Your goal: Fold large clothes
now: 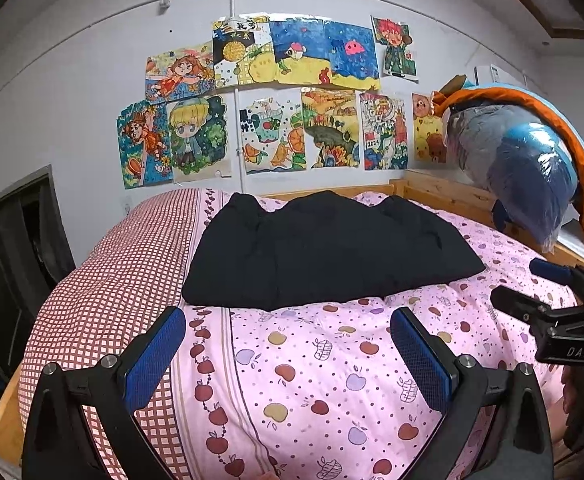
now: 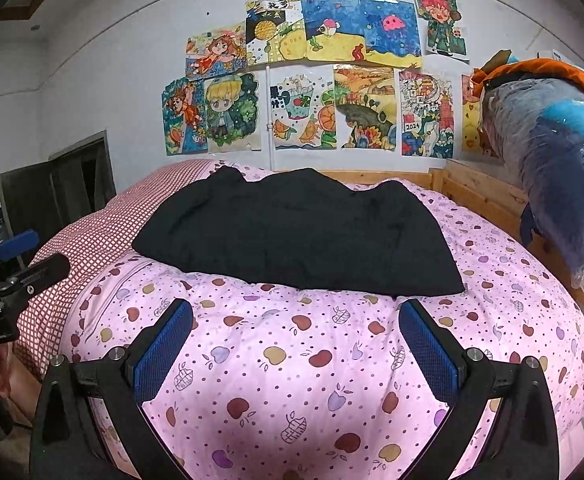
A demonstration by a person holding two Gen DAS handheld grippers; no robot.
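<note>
A black garment point(image 1: 323, 252) lies folded into a wide, rumpled rectangle on the pink apple-print quilt point(image 1: 331, 368); it also shows in the right wrist view point(image 2: 299, 236). My left gripper point(image 1: 288, 320) is open and empty, held above the quilt just short of the garment's near edge. My right gripper point(image 2: 295, 312) is open and empty, also just short of the near edge. The right gripper shows at the right edge of the left wrist view point(image 1: 531, 288), and the left gripper at the left edge of the right wrist view point(image 2: 32, 256).
A red checked quilt section point(image 1: 104, 296) lies at the left. A wooden bed rail point(image 1: 443, 192) runs along the back and right. A bagged blue and orange bundle point(image 1: 531, 168) sits on the right rail. Drawings point(image 1: 284, 100) cover the wall. A dark cabinet point(image 1: 16, 240) stands left.
</note>
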